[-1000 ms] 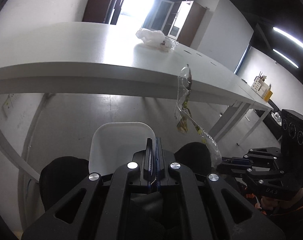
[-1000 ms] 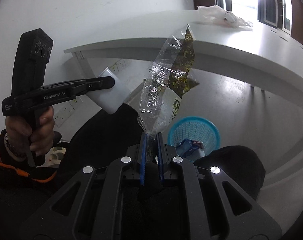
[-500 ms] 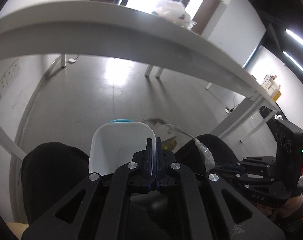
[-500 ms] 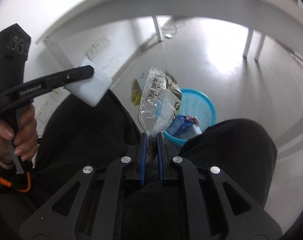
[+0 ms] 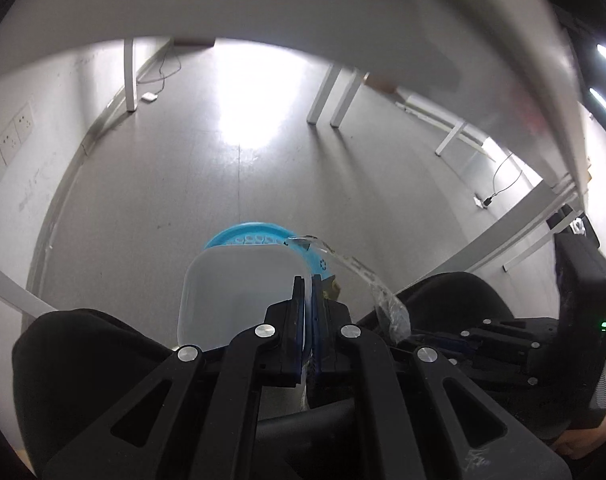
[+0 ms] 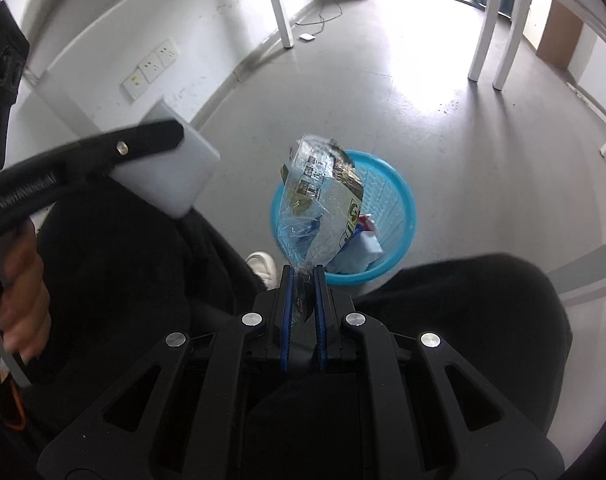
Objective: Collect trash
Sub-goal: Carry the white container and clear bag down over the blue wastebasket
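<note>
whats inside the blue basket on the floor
The blue basket already holds some trash: a blue and white packet and a bit of red. The clear wrapper held by the right gripper hides the rest.

left gripper [image 5: 307, 280]: clamped, angled down | right gripper [image 6: 302, 270]: clamped, angled down
</note>
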Demonstrator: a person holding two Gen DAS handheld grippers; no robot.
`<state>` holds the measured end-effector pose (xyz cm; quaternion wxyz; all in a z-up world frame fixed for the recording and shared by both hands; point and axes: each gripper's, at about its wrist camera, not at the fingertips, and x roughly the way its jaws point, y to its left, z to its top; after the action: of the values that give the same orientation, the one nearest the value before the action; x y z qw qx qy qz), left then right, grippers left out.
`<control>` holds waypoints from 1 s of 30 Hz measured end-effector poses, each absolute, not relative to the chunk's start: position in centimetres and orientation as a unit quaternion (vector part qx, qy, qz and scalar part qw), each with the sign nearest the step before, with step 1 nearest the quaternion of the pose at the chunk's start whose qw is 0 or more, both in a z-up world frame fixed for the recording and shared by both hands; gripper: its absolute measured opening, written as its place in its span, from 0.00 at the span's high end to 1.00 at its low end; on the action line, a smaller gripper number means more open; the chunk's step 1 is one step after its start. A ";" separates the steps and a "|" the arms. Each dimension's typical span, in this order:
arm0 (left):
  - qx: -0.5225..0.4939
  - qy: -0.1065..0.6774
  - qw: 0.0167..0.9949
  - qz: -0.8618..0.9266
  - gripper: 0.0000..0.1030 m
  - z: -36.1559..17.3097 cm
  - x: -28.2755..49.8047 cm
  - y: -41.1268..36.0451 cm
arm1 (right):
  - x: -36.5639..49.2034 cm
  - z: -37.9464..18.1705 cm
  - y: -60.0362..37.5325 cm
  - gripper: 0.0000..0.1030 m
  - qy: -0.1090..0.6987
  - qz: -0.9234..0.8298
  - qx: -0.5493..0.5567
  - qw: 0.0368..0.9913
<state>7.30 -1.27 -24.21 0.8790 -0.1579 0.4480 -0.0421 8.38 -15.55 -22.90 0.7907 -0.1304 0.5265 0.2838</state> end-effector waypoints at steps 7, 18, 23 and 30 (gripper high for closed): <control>-0.178 0.474 0.862 -0.029 0.98 -27.6 10.6 0.2 | 11.4 -25.6 -14.0 0.91 0.567 0.272 -0.131 0.766; -0.227 0.484 0.845 -0.022 0.98 -30.3 14.0 1.3 | 17.2 -31.2 -12.0 0.91 0.630 0.252 -0.086 0.730; -0.261 0.489 0.832 -0.010 0.98 -31.5 15.3 1.9 | 19.6 -33.8 -11.3 0.91 0.651 0.244 -0.063 0.716; -0.295 0.497 0.816 -0.004 0.98 -33.6 17.8 3.0 | 22.1 -37.0 -10.5 0.91 0.679 0.236 -0.054 0.693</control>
<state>17.77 3.01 -33.62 0.8162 -0.2950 0.4968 -0.0044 22.06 -10.51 -37.03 0.6935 -0.0538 0.6788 0.2355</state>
